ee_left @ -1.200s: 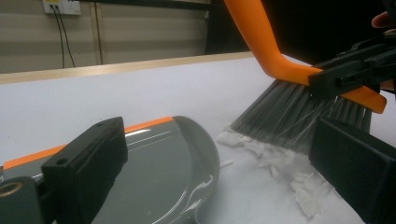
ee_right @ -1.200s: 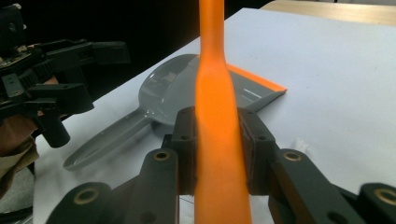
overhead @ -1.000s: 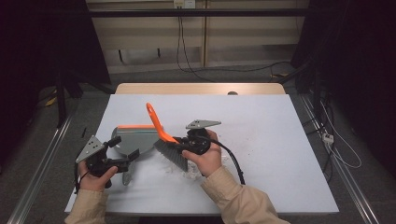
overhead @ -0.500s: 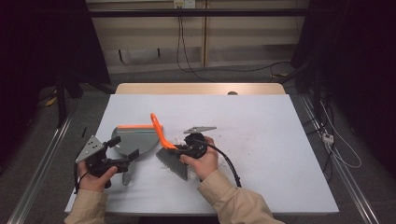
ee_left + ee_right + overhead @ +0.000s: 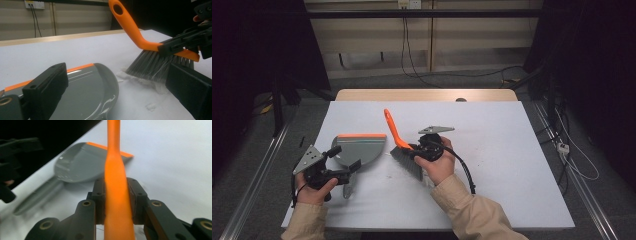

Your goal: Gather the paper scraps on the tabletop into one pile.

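A grey dustpan (image 5: 362, 151) with an orange lip lies on the white table (image 5: 512, 170), its handle pointing toward the near edge. My left gripper (image 5: 344, 158) stands open over it, one jaw on each side of the pan's rear (image 5: 95, 90). My right gripper (image 5: 417, 151) is shut on the orange handle of a hand brush (image 5: 393, 129). The grey bristles (image 5: 407, 162) rest on the table just right of the dustpan. In the right gripper view the handle (image 5: 113, 157) runs up between the closed jaws, the dustpan (image 5: 80, 165) beyond it.
Small white crumbs (image 5: 150, 106) lie on the table between the bristles (image 5: 155, 66) and the pan. A black cable (image 5: 462, 170) trails from the right gripper over the forearm. The table's wooden far edge (image 5: 427, 95) borders a dark floor with cables.
The brush swept left toward the dustpan, then drew back right, and its handle now leans further up and away. The left gripper and dustpan stayed put.
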Demonstrator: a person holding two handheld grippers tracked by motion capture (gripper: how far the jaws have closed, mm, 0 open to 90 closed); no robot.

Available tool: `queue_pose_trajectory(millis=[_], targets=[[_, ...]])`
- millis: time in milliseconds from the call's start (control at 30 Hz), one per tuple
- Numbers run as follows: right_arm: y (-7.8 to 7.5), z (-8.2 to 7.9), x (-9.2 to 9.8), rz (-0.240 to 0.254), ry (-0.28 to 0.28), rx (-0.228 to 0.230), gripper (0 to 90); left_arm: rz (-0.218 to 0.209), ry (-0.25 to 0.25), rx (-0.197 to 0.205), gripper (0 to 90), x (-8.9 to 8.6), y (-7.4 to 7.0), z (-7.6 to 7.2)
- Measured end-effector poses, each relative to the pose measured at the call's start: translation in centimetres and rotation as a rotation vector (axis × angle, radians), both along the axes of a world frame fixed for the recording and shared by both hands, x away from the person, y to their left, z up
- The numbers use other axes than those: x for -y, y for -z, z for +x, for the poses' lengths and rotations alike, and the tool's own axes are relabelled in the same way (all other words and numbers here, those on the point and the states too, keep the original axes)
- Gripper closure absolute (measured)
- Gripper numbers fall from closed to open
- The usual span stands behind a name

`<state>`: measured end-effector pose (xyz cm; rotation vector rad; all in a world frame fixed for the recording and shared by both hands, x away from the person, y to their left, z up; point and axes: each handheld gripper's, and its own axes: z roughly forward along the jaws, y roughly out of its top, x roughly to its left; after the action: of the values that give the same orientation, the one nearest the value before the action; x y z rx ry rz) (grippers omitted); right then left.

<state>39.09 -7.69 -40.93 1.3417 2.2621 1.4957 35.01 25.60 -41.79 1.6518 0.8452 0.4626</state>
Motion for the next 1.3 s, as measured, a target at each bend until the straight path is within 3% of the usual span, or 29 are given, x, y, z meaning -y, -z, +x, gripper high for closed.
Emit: queue_pose_trajectory(millis=[133,233,367,567,1067,1300], targets=[[-0.1,-0.6,-1.6,0.04,-0.052,-0.02,71.8,0.001,0.001,0.0,4.2,-0.1,0.0,-0.1],[0.6,-1.2,-3.0,0.038,-0.09,-0.034,71.8,0.007,0.002,0.0,4.2,-0.2,0.0,-0.1],[1.9,-1.7,-3.9,0.023,-0.122,-0.087,71.8,0.004,0.0,0.001,4.2,-0.3,0.0,-0.1],[2.2,-0.9,-2.1,0.015,-0.058,-0.112,71.8,0.007,0.001,0.003,4.2,-0.2,0.0,-0.1],[1.5,0.2,2.5,-0.063,0.075,-0.065,71.8,0.005,-0.003,-0.001,4.2,-0.1,0.0,-0.1],[0.1,0.0,1.8,-0.01,0.069,-0.021,71.8,0.009,-0.001,0.0,4.2,-0.1,0.0,0.0]])
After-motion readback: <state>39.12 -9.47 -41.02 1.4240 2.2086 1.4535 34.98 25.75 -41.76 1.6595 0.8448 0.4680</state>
